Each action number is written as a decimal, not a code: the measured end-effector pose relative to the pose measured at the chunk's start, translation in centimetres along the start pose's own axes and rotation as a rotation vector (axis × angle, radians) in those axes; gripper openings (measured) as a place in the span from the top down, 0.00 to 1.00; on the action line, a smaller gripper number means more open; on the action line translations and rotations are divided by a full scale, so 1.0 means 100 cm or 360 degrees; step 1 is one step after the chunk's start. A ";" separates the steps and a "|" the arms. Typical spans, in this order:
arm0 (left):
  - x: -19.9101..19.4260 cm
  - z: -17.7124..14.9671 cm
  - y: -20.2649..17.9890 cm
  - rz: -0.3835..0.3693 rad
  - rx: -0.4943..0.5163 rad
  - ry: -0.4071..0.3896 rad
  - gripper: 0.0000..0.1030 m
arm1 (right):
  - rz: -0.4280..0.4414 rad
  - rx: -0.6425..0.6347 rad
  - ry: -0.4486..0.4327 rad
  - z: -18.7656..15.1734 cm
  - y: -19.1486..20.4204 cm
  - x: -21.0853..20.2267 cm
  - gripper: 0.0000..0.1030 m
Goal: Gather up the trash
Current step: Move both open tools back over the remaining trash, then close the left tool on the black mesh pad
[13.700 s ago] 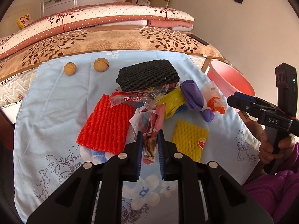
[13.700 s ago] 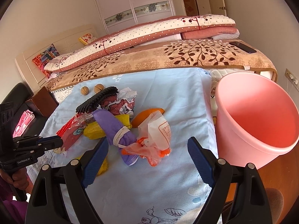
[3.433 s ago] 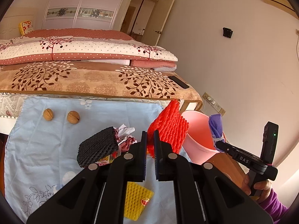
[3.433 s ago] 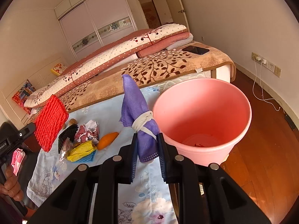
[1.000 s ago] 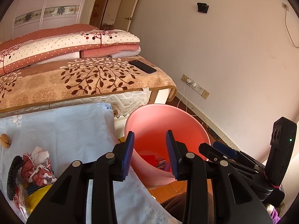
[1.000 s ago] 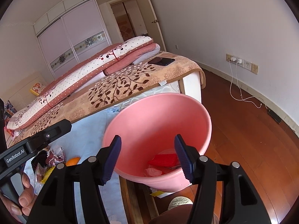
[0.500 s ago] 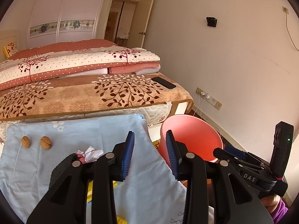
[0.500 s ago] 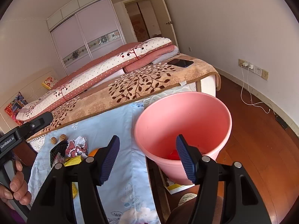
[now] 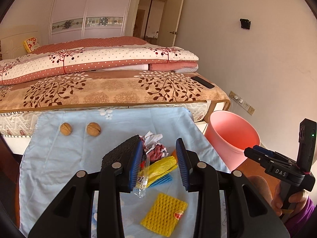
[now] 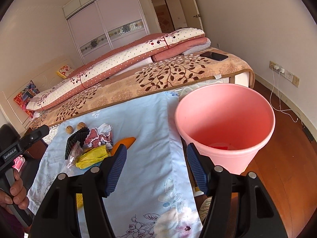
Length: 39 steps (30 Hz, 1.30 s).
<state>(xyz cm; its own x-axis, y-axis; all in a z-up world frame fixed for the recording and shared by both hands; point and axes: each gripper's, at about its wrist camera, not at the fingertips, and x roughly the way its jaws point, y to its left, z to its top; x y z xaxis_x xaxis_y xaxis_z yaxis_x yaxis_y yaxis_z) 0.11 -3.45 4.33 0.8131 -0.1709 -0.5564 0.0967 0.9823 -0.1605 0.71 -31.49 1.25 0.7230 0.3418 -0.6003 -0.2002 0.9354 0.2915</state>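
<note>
A pile of trash lies on the light blue cloth (image 9: 59, 154): a black foam net (image 9: 120, 152), crumpled paper (image 9: 153, 144), a yellow bag (image 9: 160, 166), a clear wrapper (image 9: 141, 186) and a yellow foam net (image 9: 164, 214). My left gripper (image 9: 159, 166) is open and empty above the pile. The pink bucket (image 10: 225, 123) stands right of the cloth, with red trash at its bottom. My right gripper (image 10: 156, 170) is open and empty, between the pile (image 10: 93, 144) and the bucket. It also shows in the left wrist view (image 9: 257, 152).
Two walnuts (image 9: 78, 129) sit at the far left of the cloth. An orange peel (image 10: 124, 141) lies by the pile. A bed with folded quilts (image 9: 99, 63) and a phone (image 9: 202, 81) is behind. Wooden floor (image 10: 287, 158) lies right of the bucket.
Both grippers have swung from over the bucket back toward the cloth; the left now hangs over the trash pile with its jaws opened wider. Both stay empty.
</note>
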 end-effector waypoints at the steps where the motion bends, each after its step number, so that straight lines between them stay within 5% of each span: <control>1: 0.000 -0.005 0.005 0.0009 -0.0011 0.0018 0.66 | 0.0003 -0.0006 0.0008 -0.001 0.002 0.002 0.40; 8: 0.006 -0.029 0.040 0.0096 -0.0106 0.0126 0.66 | 0.0019 -0.0047 0.0055 -0.006 0.016 0.012 0.40; 11: 0.007 -0.031 0.044 0.0045 -0.0168 0.0150 0.66 | 0.0025 -0.0058 0.0075 -0.007 0.021 0.017 0.40; 20: 0.032 -0.021 0.016 0.0110 0.0084 0.0122 0.66 | 0.0041 -0.0123 0.0122 -0.012 0.038 0.028 0.40; 34: 0.064 -0.015 0.031 0.0072 -0.0022 0.0129 0.66 | 0.0041 -0.0124 0.0165 -0.012 0.041 0.040 0.40; 39: 0.059 -0.017 0.040 0.0019 -0.0073 0.0118 0.86 | 0.0071 -0.0168 0.0180 -0.013 0.053 0.043 0.40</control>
<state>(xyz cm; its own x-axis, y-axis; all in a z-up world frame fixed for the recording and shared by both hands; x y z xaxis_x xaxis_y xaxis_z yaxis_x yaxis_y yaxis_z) 4.36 -0.65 -0.97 0.7694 -0.1659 -0.6169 0.0594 0.9801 -0.1895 1.91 -24.94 -0.79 0.6340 0.3859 -0.6702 -0.3035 0.9212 0.2434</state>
